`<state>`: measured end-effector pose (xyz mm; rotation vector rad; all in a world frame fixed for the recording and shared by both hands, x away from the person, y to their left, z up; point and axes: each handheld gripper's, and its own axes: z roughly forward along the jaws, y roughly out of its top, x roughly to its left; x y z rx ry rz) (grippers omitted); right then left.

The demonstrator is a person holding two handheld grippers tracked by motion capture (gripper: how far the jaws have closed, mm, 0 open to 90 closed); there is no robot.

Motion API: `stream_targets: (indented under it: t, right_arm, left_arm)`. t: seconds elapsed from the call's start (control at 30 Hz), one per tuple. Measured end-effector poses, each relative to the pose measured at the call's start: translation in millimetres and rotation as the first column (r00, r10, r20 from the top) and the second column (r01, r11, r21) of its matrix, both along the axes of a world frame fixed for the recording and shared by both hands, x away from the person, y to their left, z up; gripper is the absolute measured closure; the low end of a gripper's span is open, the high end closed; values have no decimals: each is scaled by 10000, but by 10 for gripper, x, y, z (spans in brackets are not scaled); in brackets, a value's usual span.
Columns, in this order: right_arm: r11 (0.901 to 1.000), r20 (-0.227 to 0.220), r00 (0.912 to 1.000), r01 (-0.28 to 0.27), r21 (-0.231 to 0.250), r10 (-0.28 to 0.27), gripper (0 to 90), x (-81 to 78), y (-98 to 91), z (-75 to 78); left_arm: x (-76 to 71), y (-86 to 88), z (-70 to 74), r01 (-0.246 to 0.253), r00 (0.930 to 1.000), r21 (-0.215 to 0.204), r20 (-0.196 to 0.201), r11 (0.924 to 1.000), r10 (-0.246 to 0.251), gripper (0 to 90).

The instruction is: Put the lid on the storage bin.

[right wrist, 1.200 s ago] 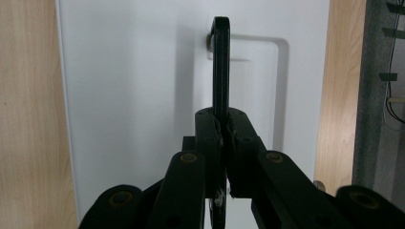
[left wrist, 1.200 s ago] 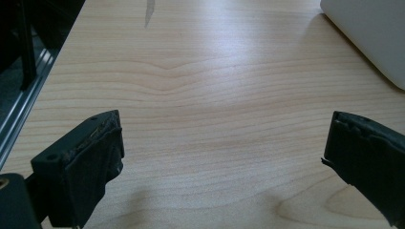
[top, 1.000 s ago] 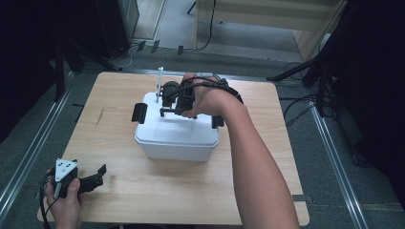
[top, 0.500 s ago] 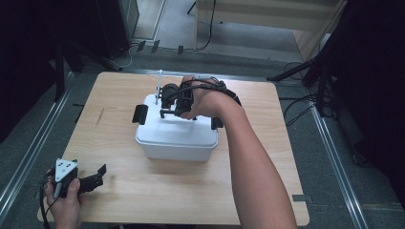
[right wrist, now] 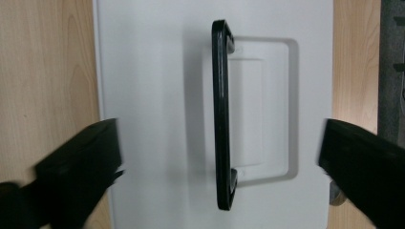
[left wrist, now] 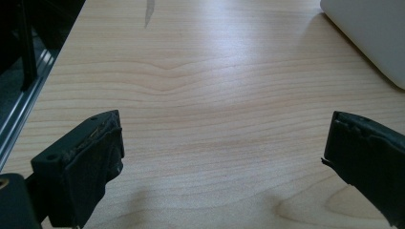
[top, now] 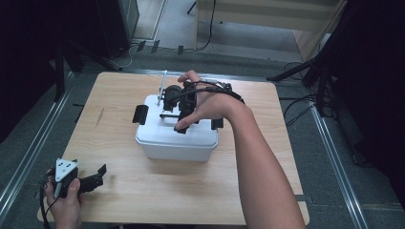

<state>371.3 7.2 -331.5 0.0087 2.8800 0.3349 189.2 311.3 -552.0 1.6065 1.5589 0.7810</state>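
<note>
Evidently caught at a letting-go: judged the step in hand as the release of a handle, with the box-opening work around it not yet done.

Found a wooden table [top: 119, 200], and on it, about the middle, a white box [top: 176, 145] with a black latch [top: 140, 114] at its left end and another [top: 217, 124] at its right. Saw the lid [right wrist: 153, 95] seated flat on the box, apparently shut. Noted the thin black handle [right wrist: 220, 114] upright over its shallow recess in the lid.

Placed the right gripper [top: 177, 102] directly above that lid, pointing straight down. Had just been opening its jaws; found them wide apart, with the handle between them and near midway, touched by neither pad.

Reckoned the next move as a clean lift straight up, clear of the handle without knocking it over, then probably a shift sideways to one of the latches; called for a careful line-up on so small a tab, and perhaps for a steadying grip from the other hand.

Spotted the left gripper [top: 93, 179] low at the near left corner of the table, well apart from the box, jaws spread wide over bare wood and holding nothing.
</note>
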Motion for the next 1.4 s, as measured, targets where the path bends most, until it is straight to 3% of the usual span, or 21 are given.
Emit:
stream_targets:
  t: [0.07, 0.77, 1.4]
  right_arm:
    - [10000, -293, 9996, 59, 9, -59, 0, -14, -40, 8]
    - [9974, -147, 9981, 603, 402, -598, 0, -59, -614, 35]
    - [9855, -243, 9879, 1543, 702, -1529, 0, -82, -1268, -62]
  left_arm:
    - [0, 0, 0, 12, 10000, 12, 0, 10000, -12, 2]
    - [1, -4, -1, 22, 10000, 86, 17, 10000, -22, 2]
    - [1, -10, -1, -6, 10000, 111, 21, 9999, 6, 3]
